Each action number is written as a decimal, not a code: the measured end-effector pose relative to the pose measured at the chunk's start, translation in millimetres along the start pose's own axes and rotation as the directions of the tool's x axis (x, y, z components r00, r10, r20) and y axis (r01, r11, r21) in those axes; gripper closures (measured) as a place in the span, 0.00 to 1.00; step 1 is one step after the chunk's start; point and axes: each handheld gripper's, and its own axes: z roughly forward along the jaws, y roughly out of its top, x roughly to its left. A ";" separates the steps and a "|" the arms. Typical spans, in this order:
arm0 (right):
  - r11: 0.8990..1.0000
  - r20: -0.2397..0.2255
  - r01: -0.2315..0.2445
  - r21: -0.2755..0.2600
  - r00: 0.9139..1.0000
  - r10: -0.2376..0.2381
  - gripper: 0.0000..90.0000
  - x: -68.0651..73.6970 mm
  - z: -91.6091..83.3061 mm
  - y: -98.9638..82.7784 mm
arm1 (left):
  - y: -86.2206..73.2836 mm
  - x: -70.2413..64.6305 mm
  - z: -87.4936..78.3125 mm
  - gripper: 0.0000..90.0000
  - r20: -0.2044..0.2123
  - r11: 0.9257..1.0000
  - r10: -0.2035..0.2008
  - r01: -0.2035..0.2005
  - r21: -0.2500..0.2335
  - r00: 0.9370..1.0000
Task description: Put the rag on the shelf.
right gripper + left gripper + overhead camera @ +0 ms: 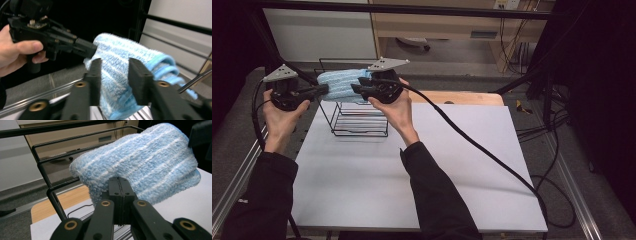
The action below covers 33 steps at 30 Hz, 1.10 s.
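High view: towel (341, 85) up over the rack (360, 118), between both claws. Left claw (323, 90) pinched on its edge, right claw (356, 88) clamped round the fold. Draping looks unfinished.

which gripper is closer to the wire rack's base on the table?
Right, slightly. The right gripper holds the blue towel directly above the wire rack; the left gripper grips the towel's other end, beyond the rack's left edge.

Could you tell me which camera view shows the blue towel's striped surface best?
The left gripper view: the blue towel is sharp, its pale stripes clear. The right gripper view shows it blurred between that gripper's jaws; the high view shows it small over the wire rack.
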 end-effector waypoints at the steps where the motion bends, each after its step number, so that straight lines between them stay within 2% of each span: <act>1: 1.000 0.000 0.002 0.016 1.000 -0.002 0.84 0.5 1.4 -1.6 | -0.5 0.1 -0.1 1.00 0.000 1.000 -0.001 0.001 -0.003 1.000; 4: 0.997 0.024 0.011 0.076 1.000 -0.013 0.96 0.3 7.0 -7.6 | -2.6 0.9 -1.1 1.00 -0.002 1.000 0.001 -0.001 -0.006 1.000; 6: 0.994 0.032 -0.007 0.105 0.999 0.003 1.00 -1.9 10.8 -12.0 | -4.8 1.8 -1.4 1.00 -0.005 1.000 -0.001 0.001 -0.009 1.000; 12: 0.988 0.060 -0.028 0.154 0.998 0.019 1.00 -6.6 21.4 -22.8 | -10.4 5.4 0.4 1.00 -0.005 1.000 -0.012 0.012 -0.023 1.000; 19: 0.986 0.093 -0.076 0.150 0.994 0.062 1.00 -10.9 30.4 -28.6 | -11.2 5.9 5.9 1.00 -0.019 1.000 -0.020 0.019 -0.023 1.000; 22: 0.986 0.103 -0.082 0.147 0.992 0.067 0.98 -13.0 32.2 -29.5 | -11.6 5.8 8.1 1.00 -0.027 1.000 -0.022 0.021 -0.022 0.999; 25: 0.986 0.101 -0.077 0.150 0.993 0.062 0.96 -12.6 31.5 -29.7 | -12.0 4.8 7.4 0.99 -0.032 0.999 -0.021 0.020 -0.025 0.999; 30: 0.989 0.081 -0.037 0.143 0.996 0.025 0.92 -5.2 24.2 -25.9 | -13.4 3.7 -0.8 0.96 -0.028 0.999 -0.021 0.020 -0.040 0.999; 33: 0.991 0.069 -0.029 0.133 0.997 0.020 0.88 -2.0 18.8 -22.4 | -12.9 3.8 -6.7 0.92 -0.026 0.998 -0.037 0.036 -0.050 0.999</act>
